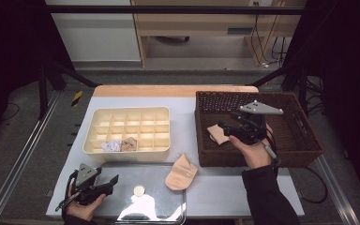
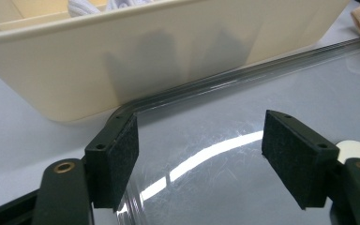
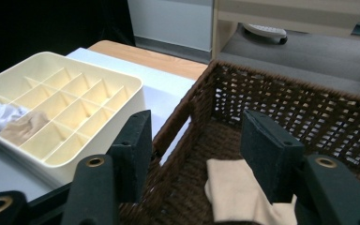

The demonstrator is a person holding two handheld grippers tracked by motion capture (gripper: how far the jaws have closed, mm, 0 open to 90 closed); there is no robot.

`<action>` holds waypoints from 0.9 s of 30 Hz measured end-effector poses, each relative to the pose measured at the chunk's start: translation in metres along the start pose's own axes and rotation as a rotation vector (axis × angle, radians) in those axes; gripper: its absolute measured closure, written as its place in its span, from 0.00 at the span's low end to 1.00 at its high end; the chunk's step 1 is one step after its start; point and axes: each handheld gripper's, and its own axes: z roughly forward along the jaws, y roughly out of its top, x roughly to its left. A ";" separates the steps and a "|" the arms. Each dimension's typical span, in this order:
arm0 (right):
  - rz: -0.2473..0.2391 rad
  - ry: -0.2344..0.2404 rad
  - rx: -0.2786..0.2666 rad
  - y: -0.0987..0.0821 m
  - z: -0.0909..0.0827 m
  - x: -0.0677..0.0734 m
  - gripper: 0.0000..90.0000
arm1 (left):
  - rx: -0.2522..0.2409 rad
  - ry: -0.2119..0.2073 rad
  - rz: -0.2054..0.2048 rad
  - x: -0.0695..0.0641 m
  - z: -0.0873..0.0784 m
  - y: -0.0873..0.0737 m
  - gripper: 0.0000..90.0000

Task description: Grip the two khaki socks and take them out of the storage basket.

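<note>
Two grippers: we hold one in each hand — each is read below against the socks.
Right gripper [image 1: 225, 127]: it hangs over the wicker basket [image 1: 304, 140], jaws pointing toward the near-left part of the basket floor. The jaws stand wide, and nothing is between the pads.
Sock in basket [image 3: 243, 197]: beige, it lies on the basket floor just below and ahead of the right jaws, in the right gripper view partly behind the right-hand jaw. The pads do not touch it.
Long axis: from the high view we judge that this sock runs roughly in line with the jaw plates rather than across the gap. The fold is too small to read with certainty.
Left gripper [image 1: 114, 182]: it rests low at the near-left table edge over the clear lid [image 1: 168, 211], jaws wide and empty.
Sock on table [image 1: 181, 172]: beige, it lies ahead and to the right of the left jaws, beyond the lid's far rim.
Divided tray [image 1: 91, 150]: cream, it sits straight ahead of the left jaws. A white item [image 1: 111, 146] and a beige one [image 1: 129, 144] sit in adjoining near-row cells.
Nearer hand: right for the basket sock, left for the table sock.
Coming move — our judgement: lower the right jaws straight down so that they span the sock's short side.
</note>
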 end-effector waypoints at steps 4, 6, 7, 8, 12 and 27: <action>-0.011 -0.035 0.014 0.010 0.011 -0.008 0.52 | 0.000 0.000 0.001 0.000 0.000 0.000 0.31; -0.016 -0.052 0.022 0.014 0.016 -0.013 0.52 | 0.001 0.000 0.001 0.000 0.000 0.000 0.31; -0.015 -0.062 0.027 0.016 0.020 -0.016 0.52 | 0.001 0.000 0.001 0.000 0.001 0.000 0.31; -0.012 -0.066 0.031 0.017 0.023 -0.018 0.52 | 0.001 0.000 -0.001 0.000 0.001 0.000 0.31; -0.003 -0.081 0.042 0.021 0.036 -0.028 0.54 | 0.003 0.000 0.000 0.000 0.001 0.000 0.32; 0.022 -0.121 0.083 0.013 0.087 -0.052 0.52 | 0.004 -0.006 0.001 0.001 0.001 0.000 0.32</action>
